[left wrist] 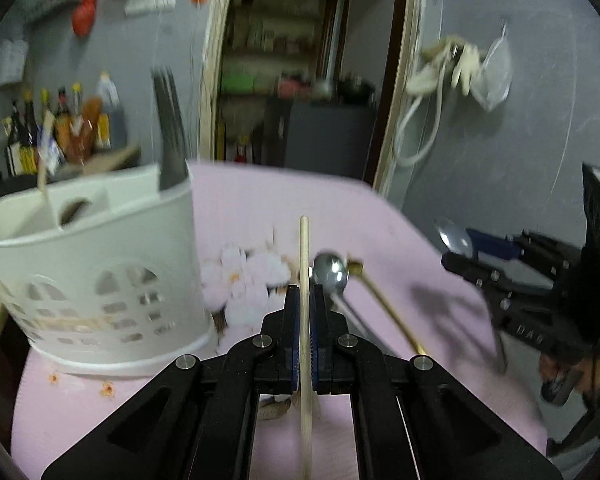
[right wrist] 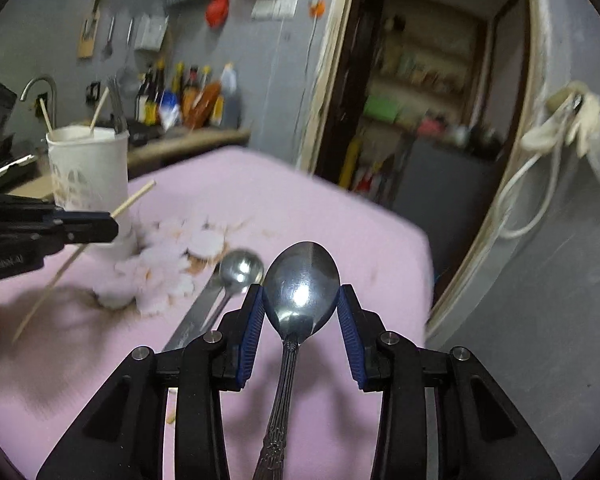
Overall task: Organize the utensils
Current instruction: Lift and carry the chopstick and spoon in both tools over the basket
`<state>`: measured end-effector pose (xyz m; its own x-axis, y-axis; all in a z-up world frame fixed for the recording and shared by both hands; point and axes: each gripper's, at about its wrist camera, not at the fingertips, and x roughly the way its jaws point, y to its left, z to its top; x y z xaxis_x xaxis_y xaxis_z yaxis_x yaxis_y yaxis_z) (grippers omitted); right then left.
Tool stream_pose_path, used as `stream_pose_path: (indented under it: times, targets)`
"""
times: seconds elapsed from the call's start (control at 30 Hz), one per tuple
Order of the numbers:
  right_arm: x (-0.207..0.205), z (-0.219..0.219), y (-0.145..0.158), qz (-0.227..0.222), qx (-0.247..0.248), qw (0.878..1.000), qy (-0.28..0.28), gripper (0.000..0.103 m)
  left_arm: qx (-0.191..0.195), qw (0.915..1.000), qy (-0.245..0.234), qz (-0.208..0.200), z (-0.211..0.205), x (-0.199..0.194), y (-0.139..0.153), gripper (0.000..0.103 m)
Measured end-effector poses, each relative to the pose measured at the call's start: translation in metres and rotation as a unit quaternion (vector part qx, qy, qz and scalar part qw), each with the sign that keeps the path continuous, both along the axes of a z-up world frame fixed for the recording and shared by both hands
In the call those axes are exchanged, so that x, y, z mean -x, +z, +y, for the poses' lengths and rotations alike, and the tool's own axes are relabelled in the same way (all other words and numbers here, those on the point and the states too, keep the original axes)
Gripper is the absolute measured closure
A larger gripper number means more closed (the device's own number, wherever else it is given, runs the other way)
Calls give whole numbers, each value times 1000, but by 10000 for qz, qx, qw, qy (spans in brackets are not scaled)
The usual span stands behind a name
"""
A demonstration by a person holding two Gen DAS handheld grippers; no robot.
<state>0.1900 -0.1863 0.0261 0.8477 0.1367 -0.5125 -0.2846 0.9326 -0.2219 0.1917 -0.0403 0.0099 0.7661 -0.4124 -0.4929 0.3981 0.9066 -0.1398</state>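
Spoon (right wrist: 301,289) clamped in right gripper (right wrist: 301,312), chopstick (left wrist: 305,308) in left gripper (left wrist: 305,300); lettering unreadable.

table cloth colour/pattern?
Pink tablecloth with a white flower print near the caddy; right wrist view shows it best.

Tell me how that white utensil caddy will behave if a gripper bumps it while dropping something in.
The white utensil caddy looks like thin, perforated plastic, so probably light and likely to slide on the pink cloth. It is tall with utensils standing high, so it may tip.
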Motion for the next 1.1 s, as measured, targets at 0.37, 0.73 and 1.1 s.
stream_pose_path:
  times: [0.37, 0.73, 1.1]
  targets:
    - [30, 17, 28, -1289, -411, 9907, -114, 69, 734, 9924, 371, -917, 30, 23, 40, 101]
    - [17, 48, 72, -1751, -1035, 9787, 291, 69, 1139, 9795, 891, -1406, 89, 18, 87, 101]
    - [-11, 116, 112, -1945, -1996, 9539, 1117, 69, 1968, 9560, 1572, -1507, 186, -27, 113, 101]
